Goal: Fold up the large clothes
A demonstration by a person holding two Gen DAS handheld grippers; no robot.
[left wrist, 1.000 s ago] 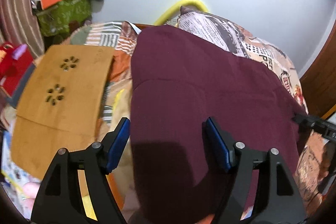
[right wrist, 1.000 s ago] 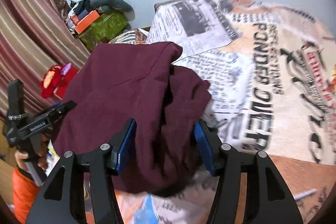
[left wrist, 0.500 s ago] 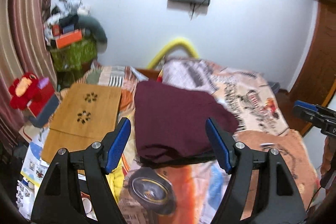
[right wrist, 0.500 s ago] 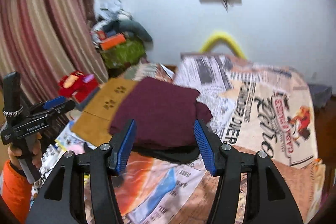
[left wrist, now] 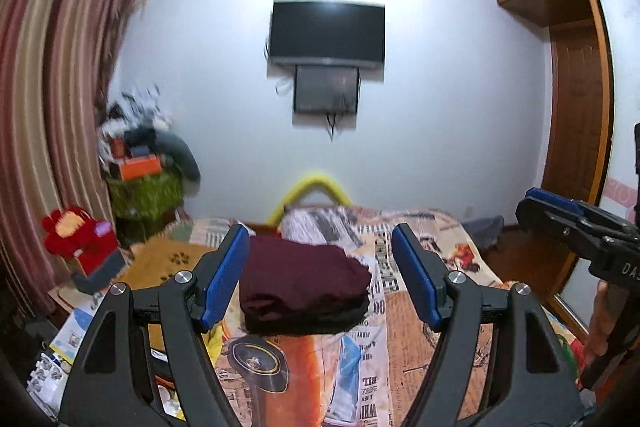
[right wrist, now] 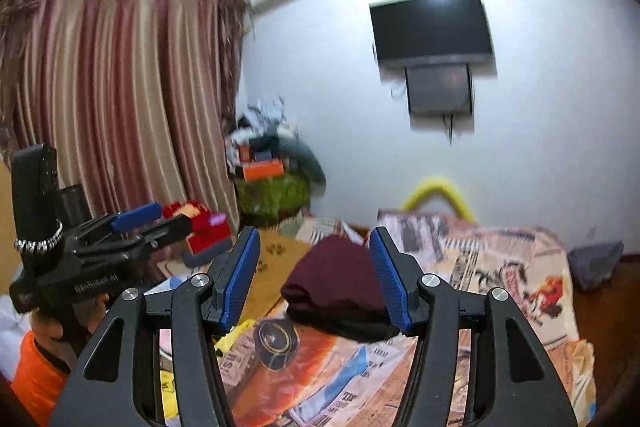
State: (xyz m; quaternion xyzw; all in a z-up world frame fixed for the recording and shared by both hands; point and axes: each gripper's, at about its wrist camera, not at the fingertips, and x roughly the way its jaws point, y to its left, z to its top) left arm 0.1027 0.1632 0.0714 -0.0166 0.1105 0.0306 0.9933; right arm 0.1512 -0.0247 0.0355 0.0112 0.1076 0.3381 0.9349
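Observation:
A folded maroon garment [left wrist: 304, 277] lies on top of a folded black one [left wrist: 308, 321] on the printed bedspread [left wrist: 404, 327]; it also shows in the right wrist view [right wrist: 336, 277]. My left gripper [left wrist: 322, 277] is open and empty, held well back from the pile. My right gripper [right wrist: 314, 277] is open and empty, also held back and above the bed. Each gripper shows in the other's view: the right at the right edge [left wrist: 576, 223], the left at the left edge [right wrist: 120, 227].
A wooden lap table [left wrist: 168, 259] sits left of the pile. A red plush toy on a grey box [left wrist: 80, 239] and a cluttered green-covered stand [left wrist: 144, 183] are by the striped curtain [right wrist: 120, 99]. A TV [left wrist: 328, 31] hangs on the wall; a wardrobe [left wrist: 576, 99] stands right.
Both grippers have pulled up and back from the maroon garment, which now lies folded and far off on the bed. The views now take in the whole room.

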